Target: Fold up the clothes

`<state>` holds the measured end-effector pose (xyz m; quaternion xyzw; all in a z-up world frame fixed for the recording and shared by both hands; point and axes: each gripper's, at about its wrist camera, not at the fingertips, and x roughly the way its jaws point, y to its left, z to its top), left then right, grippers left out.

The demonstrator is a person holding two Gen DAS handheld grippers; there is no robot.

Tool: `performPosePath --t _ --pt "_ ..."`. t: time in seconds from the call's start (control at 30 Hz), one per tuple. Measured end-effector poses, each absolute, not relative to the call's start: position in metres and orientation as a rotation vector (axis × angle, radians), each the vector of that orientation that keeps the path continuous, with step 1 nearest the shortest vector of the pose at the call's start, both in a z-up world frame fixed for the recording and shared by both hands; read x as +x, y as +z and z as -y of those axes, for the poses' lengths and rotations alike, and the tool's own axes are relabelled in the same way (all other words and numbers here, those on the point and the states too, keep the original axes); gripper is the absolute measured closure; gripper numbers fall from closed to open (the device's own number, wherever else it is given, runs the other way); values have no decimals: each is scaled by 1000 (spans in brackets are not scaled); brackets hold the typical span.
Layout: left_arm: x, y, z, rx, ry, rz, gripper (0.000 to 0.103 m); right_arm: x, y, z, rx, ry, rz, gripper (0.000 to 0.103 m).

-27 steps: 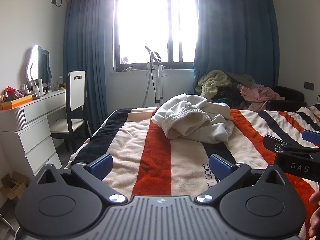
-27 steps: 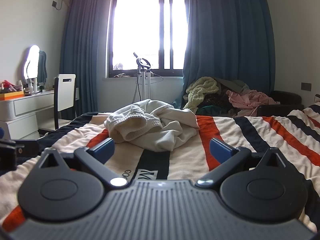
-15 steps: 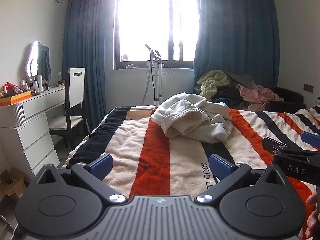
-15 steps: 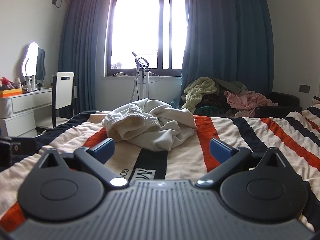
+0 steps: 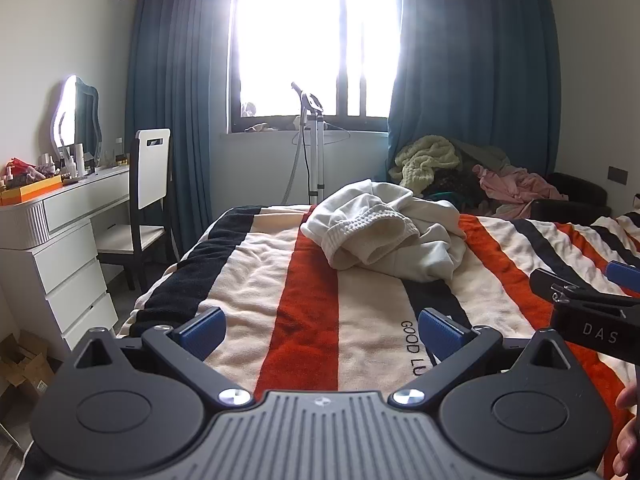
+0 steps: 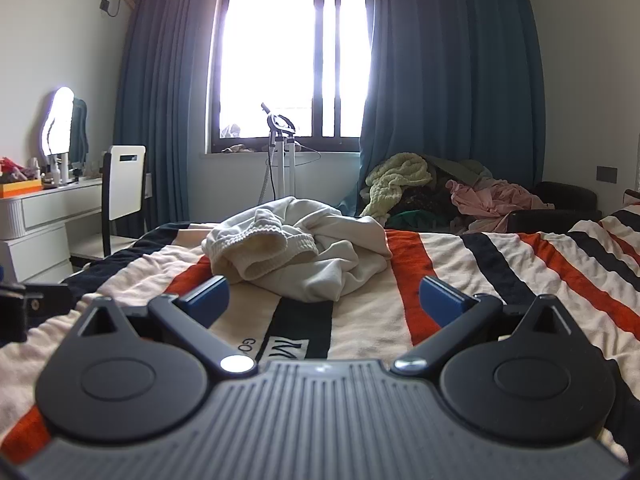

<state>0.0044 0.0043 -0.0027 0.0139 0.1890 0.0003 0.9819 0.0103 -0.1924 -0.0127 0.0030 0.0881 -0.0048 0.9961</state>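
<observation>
A crumpled cream-white garment [image 5: 384,236] with a ribbed hem lies in a heap on the striped bed cover [image 5: 256,280]; it also shows in the right wrist view [image 6: 296,248] on the same cover [image 6: 460,264]. My left gripper [image 5: 320,330] is open and empty, hovering above the near part of the bed, well short of the garment. My right gripper [image 6: 324,300] is open and empty, low over the cover, just short of the garment. The right gripper also shows at the right edge of the left wrist view [image 5: 588,308].
A white dresser [image 5: 52,240] with a mirror and a white-backed chair [image 5: 148,200] stand left of the bed. A garment steamer stand [image 5: 312,148] is under the window. A pile of other clothes [image 5: 480,176] lies on a dark seat at the back right.
Both grippers have drifted slightly, with the view rising a little over the bed. The garment has not moved and both grippers stay open.
</observation>
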Motion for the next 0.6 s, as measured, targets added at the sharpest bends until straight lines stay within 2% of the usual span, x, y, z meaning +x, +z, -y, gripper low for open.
performPosePath --t 0.6 --pt "12 -12 -2 27 -3 -399 0 5 -2 197 73 -69 -176 0"
